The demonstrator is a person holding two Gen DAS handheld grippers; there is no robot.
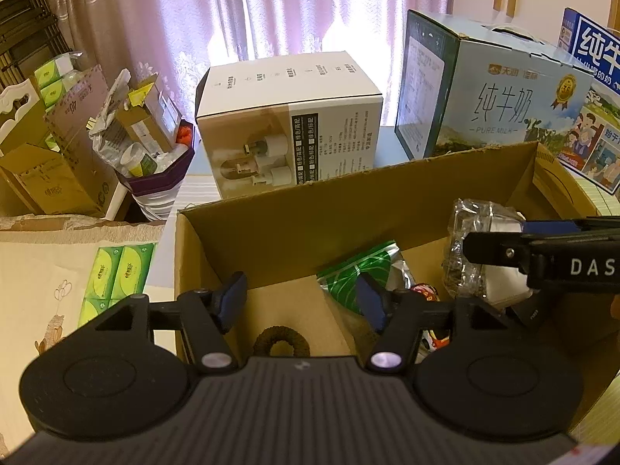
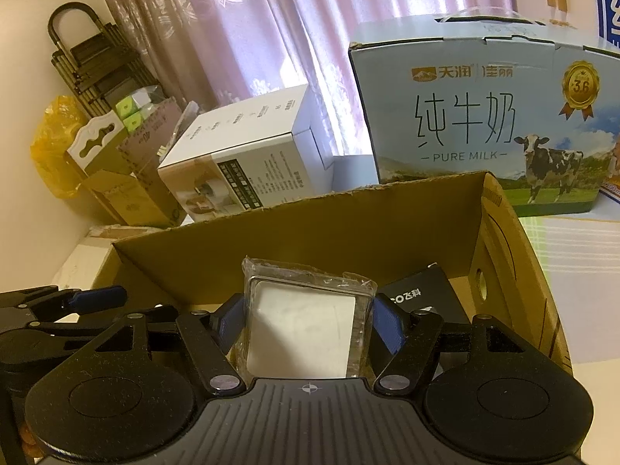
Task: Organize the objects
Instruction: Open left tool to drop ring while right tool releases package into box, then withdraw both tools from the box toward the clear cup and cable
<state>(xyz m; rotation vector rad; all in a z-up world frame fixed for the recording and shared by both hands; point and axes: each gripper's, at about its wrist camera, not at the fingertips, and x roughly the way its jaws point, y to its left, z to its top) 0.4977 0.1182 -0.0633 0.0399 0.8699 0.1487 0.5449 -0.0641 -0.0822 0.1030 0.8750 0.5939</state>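
So we're mid-sort into the cardboard box (image 1: 294, 228) here. Left gripper (image 1: 302, 302) hangs over the box with jaws apart and nothing between them; a brown hair tie (image 1: 281, 343) lies on the box floor right under it, a green foil packet (image 1: 356, 271) off at 2 o'clock. Right gripper (image 2: 306, 325) has its jaws clamped on a plastic-wrapped white block (image 2: 306, 333), over the box. Next I'd guess: lower it into a free spot, then release. Farther back at 12 o'clock sits the milk carton (image 2: 484, 128)

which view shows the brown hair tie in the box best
The left wrist view: the brown hair tie lies on the floor of the cardboard box, just ahead of the open left claw. The right wrist view does not show it.
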